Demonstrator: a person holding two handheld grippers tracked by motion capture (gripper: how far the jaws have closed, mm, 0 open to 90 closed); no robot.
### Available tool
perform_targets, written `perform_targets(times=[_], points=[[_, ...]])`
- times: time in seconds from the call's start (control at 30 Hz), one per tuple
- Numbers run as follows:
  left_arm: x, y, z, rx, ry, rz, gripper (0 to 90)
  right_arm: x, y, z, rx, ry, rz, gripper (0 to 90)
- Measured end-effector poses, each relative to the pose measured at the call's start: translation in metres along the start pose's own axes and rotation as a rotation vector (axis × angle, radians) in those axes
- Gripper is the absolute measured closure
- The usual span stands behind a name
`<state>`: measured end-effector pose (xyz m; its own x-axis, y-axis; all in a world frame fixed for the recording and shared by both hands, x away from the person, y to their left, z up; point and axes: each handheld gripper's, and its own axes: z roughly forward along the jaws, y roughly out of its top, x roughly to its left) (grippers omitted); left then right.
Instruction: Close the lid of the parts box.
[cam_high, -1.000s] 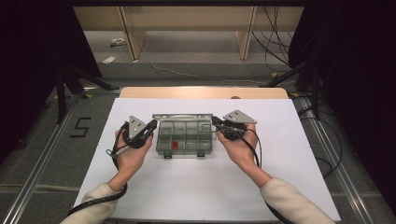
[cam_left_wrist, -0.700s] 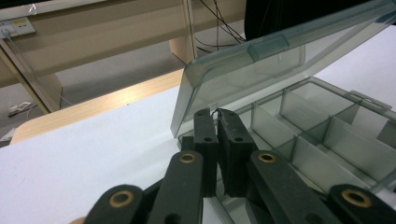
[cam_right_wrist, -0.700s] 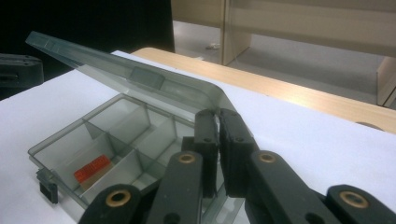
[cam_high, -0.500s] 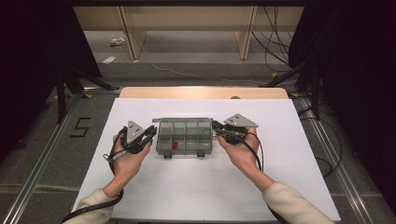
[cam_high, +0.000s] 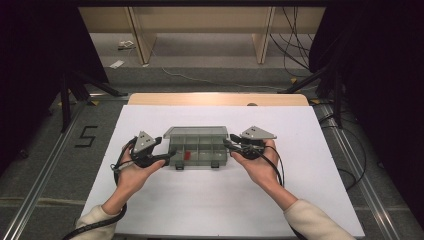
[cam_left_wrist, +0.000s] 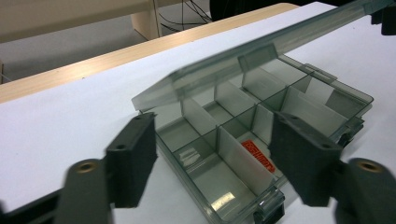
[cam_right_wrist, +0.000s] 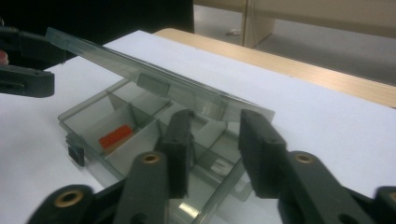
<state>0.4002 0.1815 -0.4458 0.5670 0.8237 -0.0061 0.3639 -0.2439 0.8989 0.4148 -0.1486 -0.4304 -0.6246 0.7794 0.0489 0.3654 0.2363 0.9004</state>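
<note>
Apparently both tools (cam_high: 165, 159) (cam_high: 229, 144) just opened beside half-open box (cam_high: 198, 150).

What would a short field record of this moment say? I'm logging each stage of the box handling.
box: clear grey compartment box on white table
lid: lid half raised, hinged at far edge
contents: one orange piece in a near compartment
left gripper: at box's left end, jaws just opened, apart
right gripper: at box's right end, jaws just opened, apart

Glossy see-through plastic box (cam_left_wrist: 261, 140); matt white tabletop (cam_high: 300, 150).
</note>
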Motion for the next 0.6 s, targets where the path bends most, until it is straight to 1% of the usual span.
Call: perform_targets(times=[0.07,0.13,0.17,0.27,0.37,0.47,0.6], points=[[-0.001,0.001,0.001,0.010,-0.014,-0.001,19.8,-0.001,-0.001,0.001,0.010,0.018,-0.010,53.5],[-0.002,0.001,0.001,0.019,-0.026,0.005,15.1,-0.001,-0.003,0.001,0.022,0.033,-0.025,44.9],[-0.003,0.001,0.001,0.022,-0.029,0.006,14.5,-0.001,-0.003,0.002,0.021,0.037,-0.034,39.9],[-0.005,0.004,0.001,0.034,-0.035,0.023,8.7,-0.001,-0.004,0.002,0.029,0.053,-0.033,31.4],[-0.005,0.006,0.001,0.036,-0.041,0.030,5.4,-0.002,-0.003,0.002,0.030,0.064,-0.031,28.8],[-0.005,0.009,0.000,0.023,-0.050,0.033,5.0,-0.002,-0.002,0.001,0.033,0.078,-0.028,27.8],[-0.005,0.012,-0.001,0.015,-0.060,0.031,4.2,-0.003,0.000,0.000,0.033,0.095,-0.037,26.3]])
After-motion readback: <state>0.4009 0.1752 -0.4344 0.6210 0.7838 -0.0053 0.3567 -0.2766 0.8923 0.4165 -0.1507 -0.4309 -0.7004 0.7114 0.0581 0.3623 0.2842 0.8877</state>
